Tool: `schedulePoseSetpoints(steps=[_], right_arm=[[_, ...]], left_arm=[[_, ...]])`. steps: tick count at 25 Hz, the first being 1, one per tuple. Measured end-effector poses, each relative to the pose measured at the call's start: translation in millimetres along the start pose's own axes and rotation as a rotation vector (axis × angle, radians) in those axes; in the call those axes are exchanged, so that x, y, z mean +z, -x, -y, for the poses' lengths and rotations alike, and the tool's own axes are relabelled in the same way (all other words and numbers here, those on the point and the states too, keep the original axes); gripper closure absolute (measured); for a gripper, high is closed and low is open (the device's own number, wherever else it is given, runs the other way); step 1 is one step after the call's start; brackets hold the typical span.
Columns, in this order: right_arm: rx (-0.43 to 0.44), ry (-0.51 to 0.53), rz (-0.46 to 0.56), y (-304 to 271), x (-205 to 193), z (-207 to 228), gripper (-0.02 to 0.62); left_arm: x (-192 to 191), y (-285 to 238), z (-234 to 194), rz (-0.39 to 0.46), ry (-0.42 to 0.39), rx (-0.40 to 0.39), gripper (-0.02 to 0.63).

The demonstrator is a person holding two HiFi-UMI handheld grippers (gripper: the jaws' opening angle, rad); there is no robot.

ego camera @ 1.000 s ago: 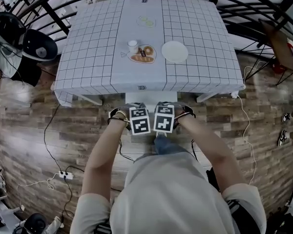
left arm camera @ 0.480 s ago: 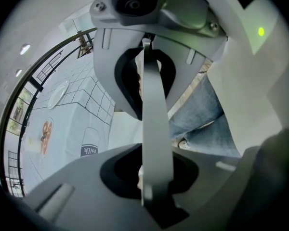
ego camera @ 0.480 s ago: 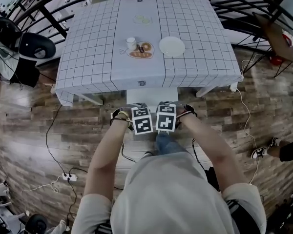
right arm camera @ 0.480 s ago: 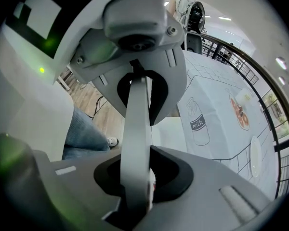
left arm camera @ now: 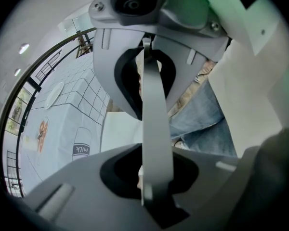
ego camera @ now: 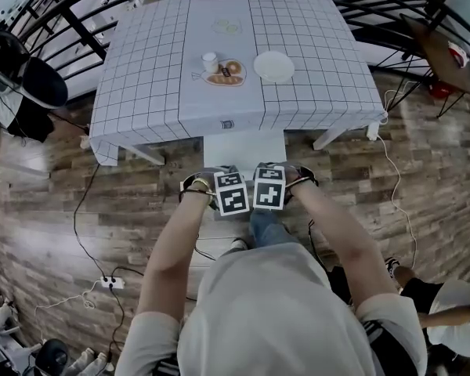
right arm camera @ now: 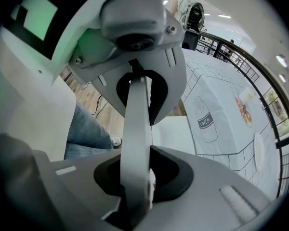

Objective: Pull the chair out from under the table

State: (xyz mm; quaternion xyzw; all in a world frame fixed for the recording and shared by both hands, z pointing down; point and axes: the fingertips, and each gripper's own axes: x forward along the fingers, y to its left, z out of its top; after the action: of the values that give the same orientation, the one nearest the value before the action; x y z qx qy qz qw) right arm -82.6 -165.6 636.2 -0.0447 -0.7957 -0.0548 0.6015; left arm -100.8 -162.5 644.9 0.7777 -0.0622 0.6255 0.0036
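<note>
Two-handed hold on the white chair (ego camera: pixel 243 149). At left, left gripper (ego camera: pixel 230 196) closed on the thin grey top edge of the backrest (left arm camera: pixel 155 105). Just beside it at right, right gripper (ego camera: pixel 269 188) clamped on that same edge. Shows the seat (ego camera: pixel 257 141) partly out from under the near hem of the checked tablecloth (ego camera: pixel 164 92), its far part hidden beneath. Looks roughly midway through the pull.

Possible trouble, left to right:

- On the left floor, a black cable (ego camera: pixel 75 225) and a power strip (ego camera: pixel 110 282). Well apart from the chair, so probably harmless to it, yet near any backward step.
- At centre, the hem just above the seat. Could catch there and drag the cloth, tipping the cup (ego camera: pixel 210 59) or sliding the pastry plate (ego camera: pixel 225 73) and the empty white plate (ego camera: pixel 274 66).
- With so narrow a pinch, could lose the backrest on any sudden jerk.
- With uneven pull between the hands, could swing the chair toward the right table leg (ego camera: pixel 327 139).
- At near right, another person (ego camera: pixel 442 312) close behind. Could get bumped by a blind step back.
</note>
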Motion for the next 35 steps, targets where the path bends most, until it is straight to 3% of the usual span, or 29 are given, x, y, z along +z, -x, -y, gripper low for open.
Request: schedulePoseSetpoints(steps=[35], right_arm=[[0.024,-0.067,-0.005,2.0,2.2,-106.2,0.522]], left_arm=[[3.6,6.0,104.4,0.010,-0.041,-0.014,0.529]])
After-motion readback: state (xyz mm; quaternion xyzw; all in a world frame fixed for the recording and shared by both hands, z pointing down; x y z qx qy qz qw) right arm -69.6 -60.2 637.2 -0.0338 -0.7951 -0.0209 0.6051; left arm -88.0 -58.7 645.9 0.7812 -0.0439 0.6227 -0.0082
